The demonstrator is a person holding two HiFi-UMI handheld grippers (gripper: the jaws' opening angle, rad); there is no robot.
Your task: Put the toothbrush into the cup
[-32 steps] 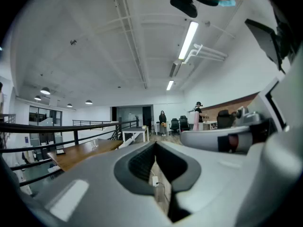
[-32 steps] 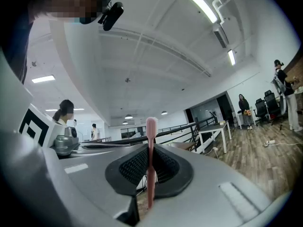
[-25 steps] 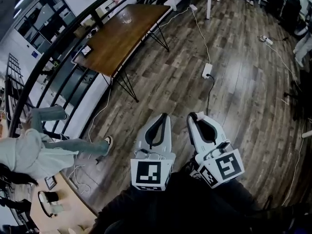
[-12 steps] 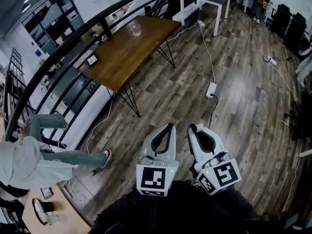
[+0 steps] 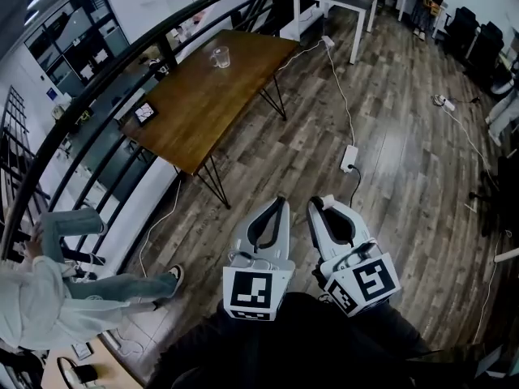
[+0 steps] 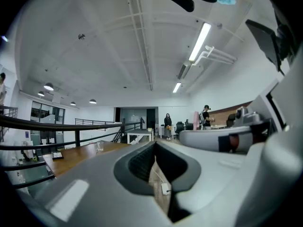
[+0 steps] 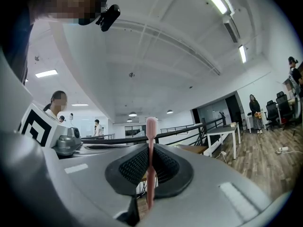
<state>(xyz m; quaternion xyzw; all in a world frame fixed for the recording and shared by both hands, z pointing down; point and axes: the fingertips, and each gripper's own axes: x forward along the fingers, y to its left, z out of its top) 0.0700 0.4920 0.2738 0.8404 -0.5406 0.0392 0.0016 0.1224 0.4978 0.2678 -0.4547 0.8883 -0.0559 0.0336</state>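
**A:** Where is the toothbrush, and why is it held that way?

**B:** The pink toothbrush [image 7: 151, 131] stands upright in the right tool [image 7: 150, 148]. Its rounded end rises above the jaw tips and its lower end runs down out of sight. The jaws are clamped on its stem from both sides, with the ribbed pads pressing against it. My guess is that it is gripped mid-stem so that a free end can go into the cup first. From the head view the toothbrush cannot be made out.

**A:** And the cup?

**B:** A clear glass cup [image 5: 219, 56] sits near the far end of a brown wooden worktop [image 5: 203, 104], well away from the person and both tools. The worktop stands beside a dark railing [image 5: 97, 87], and wood floor [image 5: 389, 177] lies between it and the person. A white power strip [image 5: 349, 158] on a cable lies on that floor.

**A:** What about the other tool?

**B:** The left tool [image 5: 280, 203] is held close against the person's body, just beside the right one, and both point forward. Its jaws are drawn together with nothing between them. Only a thin slit is left, and floor shows through it. I take it that it is simply being carried along, with nothing to do yet.

**A:** How far along is the task?

**B:** The toothbrush is in hand, but the cup looks out of reach, so I judge the person has to walk to the worktop first. Another person [image 5: 49, 298] is at the lower left, beyond the railing.
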